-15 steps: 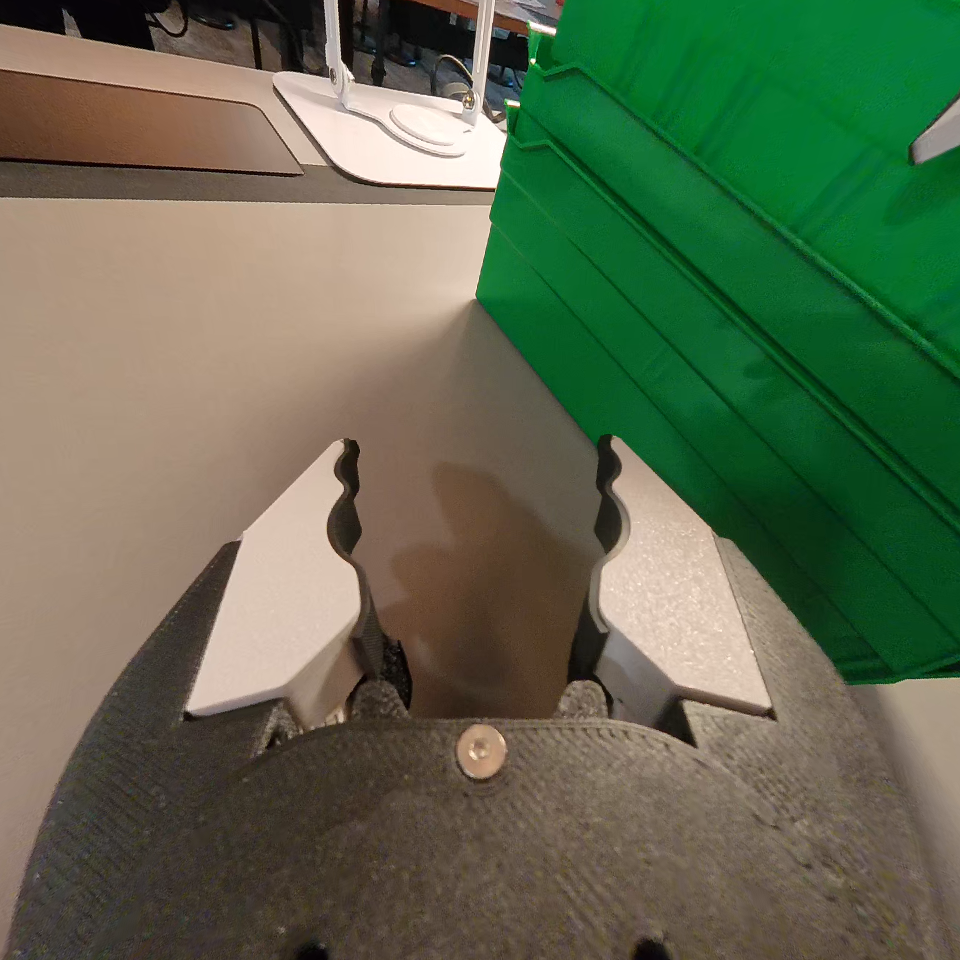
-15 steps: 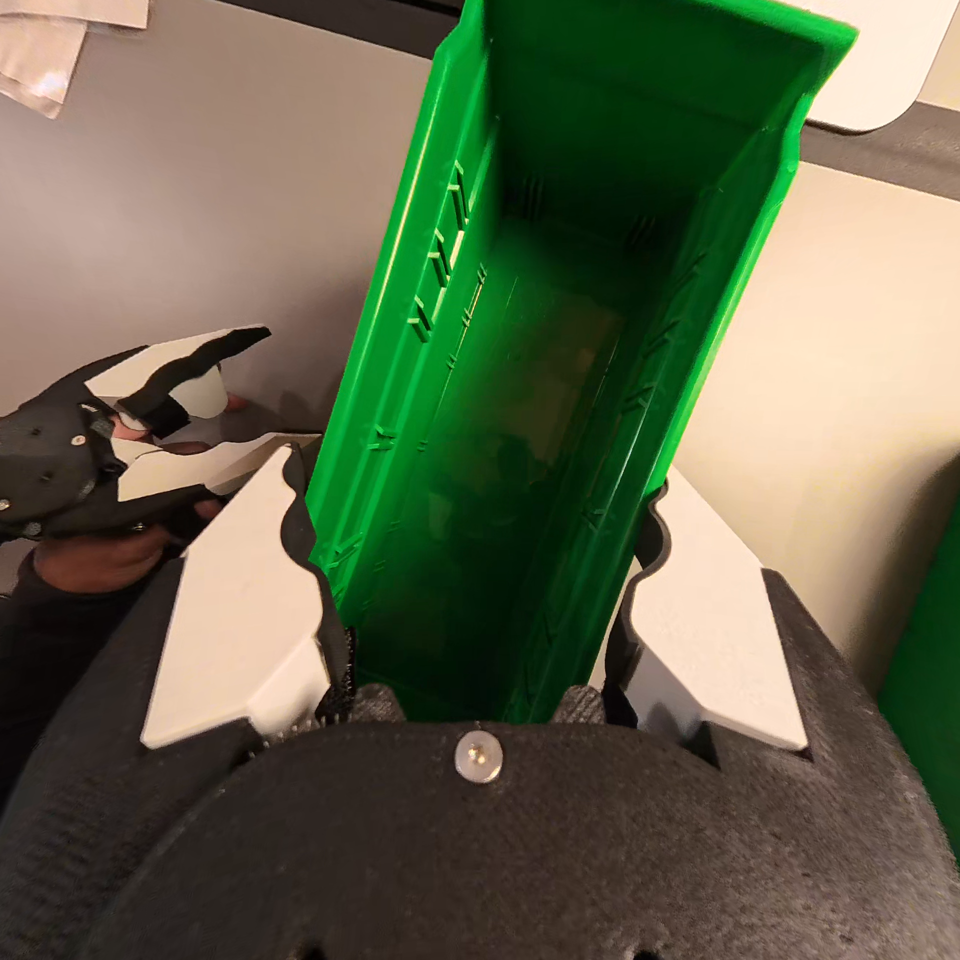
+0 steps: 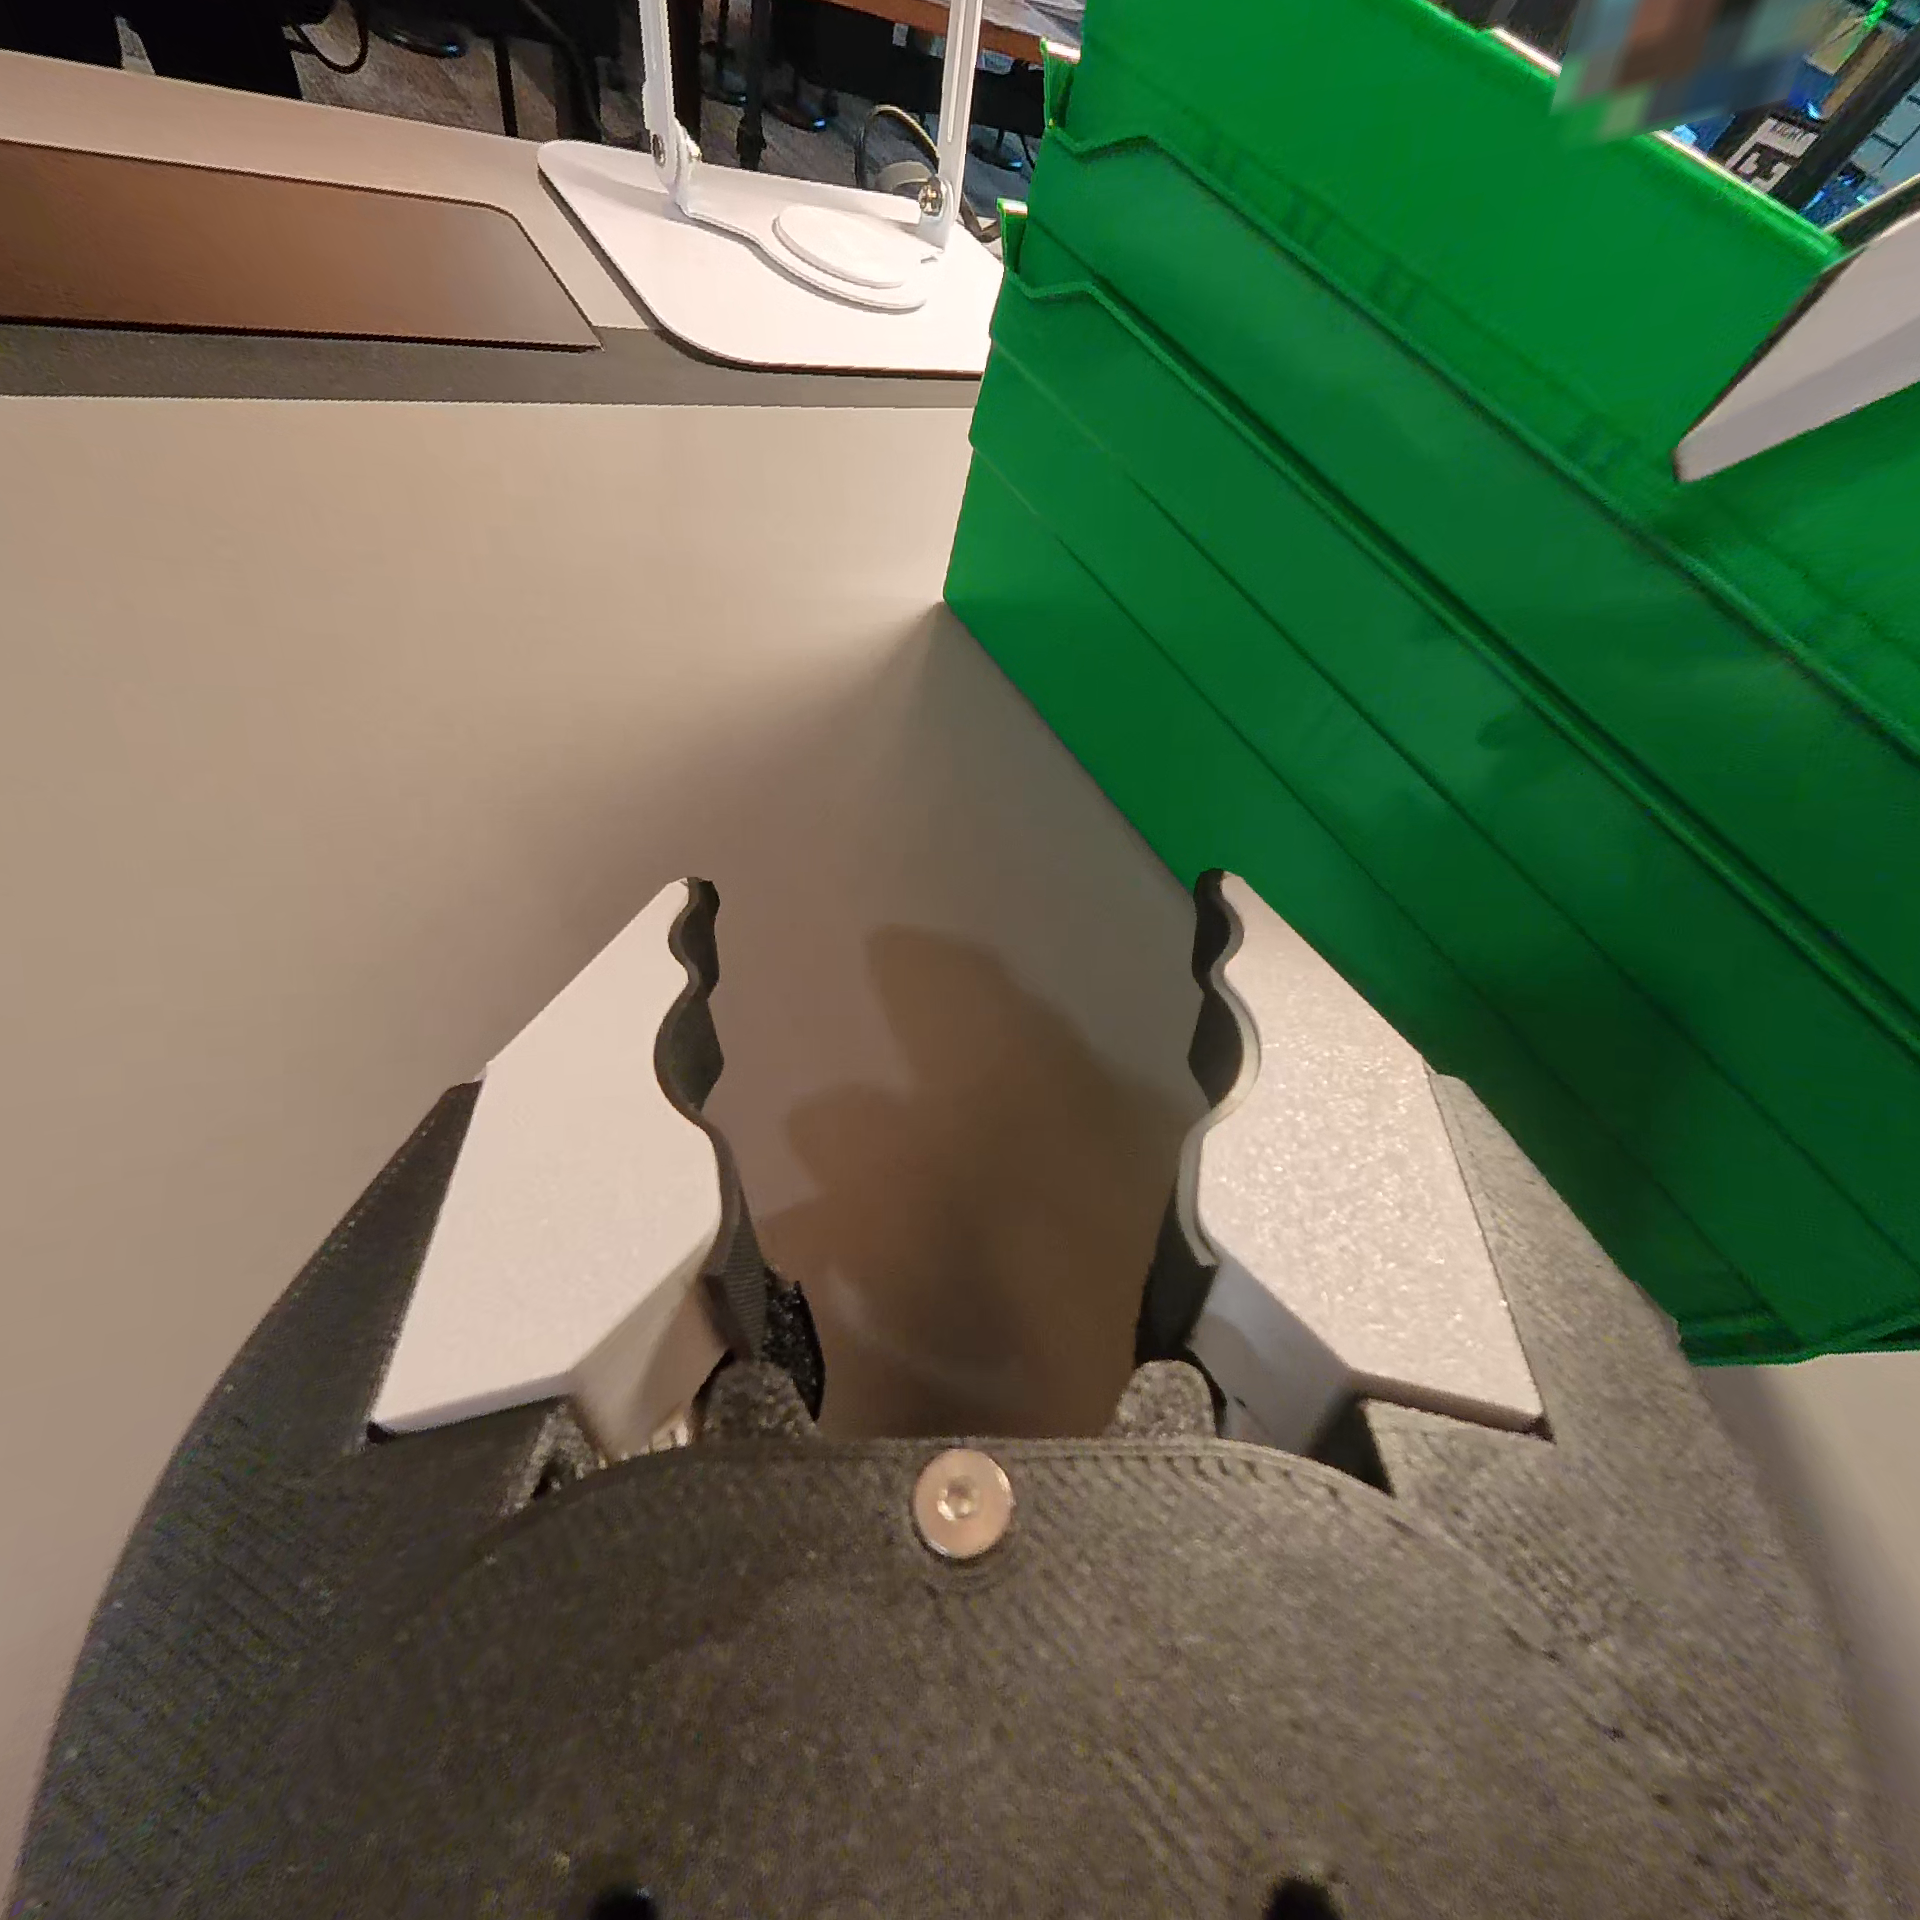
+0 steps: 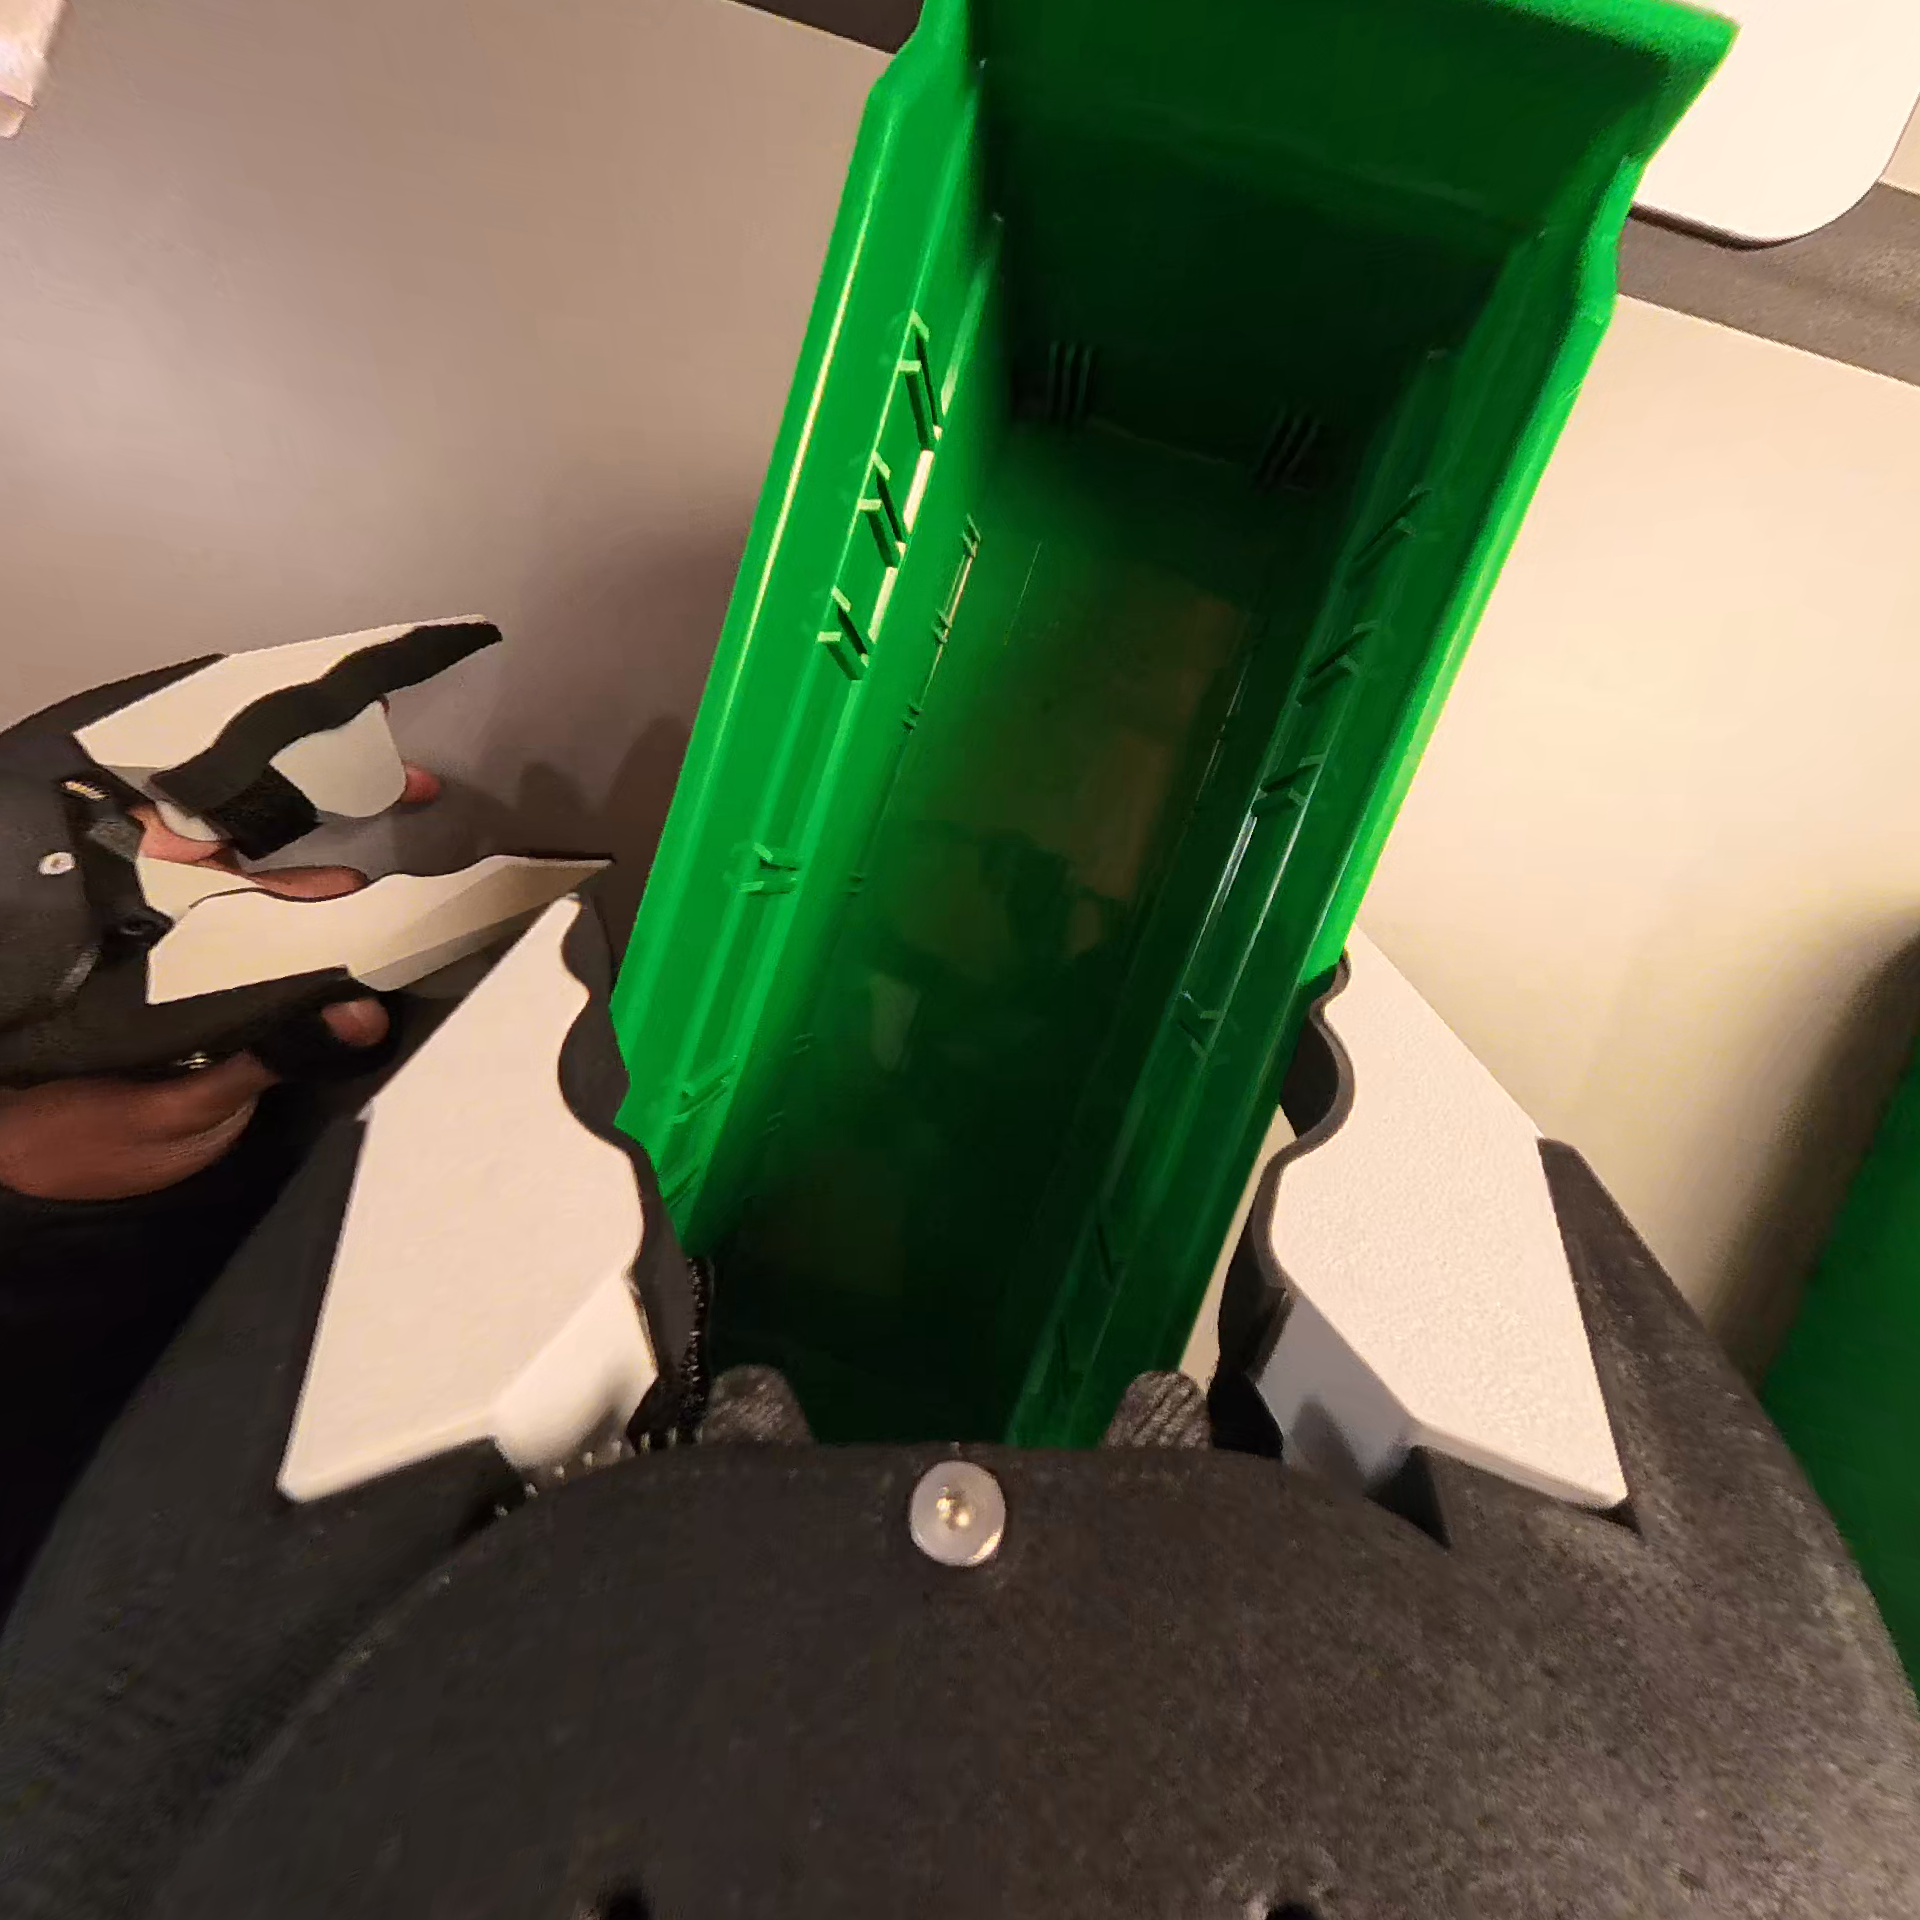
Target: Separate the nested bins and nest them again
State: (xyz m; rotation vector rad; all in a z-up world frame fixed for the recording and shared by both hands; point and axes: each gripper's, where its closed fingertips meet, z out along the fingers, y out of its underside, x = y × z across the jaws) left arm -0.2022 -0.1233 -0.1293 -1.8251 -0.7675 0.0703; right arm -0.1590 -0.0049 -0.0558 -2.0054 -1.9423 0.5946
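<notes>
Bracketing the green bin (image 4: 1091, 727) across its width, the right gripper (image 4: 956, 935) has a dark pad lying along each outer long wall. Whether the pads press or merely flank the walls cannot be told from here. The bin runs away from the fingers, open side up, empty. From the left wrist view it sits topmost and a little askew on the stack of green bins (image 3: 1351, 779) standing on the desk (image 3: 468, 675). The left gripper (image 3: 956, 894) hangs just beside that stack, fingers spread on nothing but bare desk and its own shadow. A hand (image 4: 125, 1122) holds it low. A white stand base (image 3: 748, 260) lies behind.

The step in hand looks like handling the top bin at the stack, either lifting it free or seating it. To do it well, I would keep the bin's long walls parallel to those beneath, so the rims do not jam. The idle left fingers could pin the lower bins.

Against the earlier frame, little differs. The right fingers stand a shade wider around the bin, and the left gripper and the stack are about where they were.
</notes>
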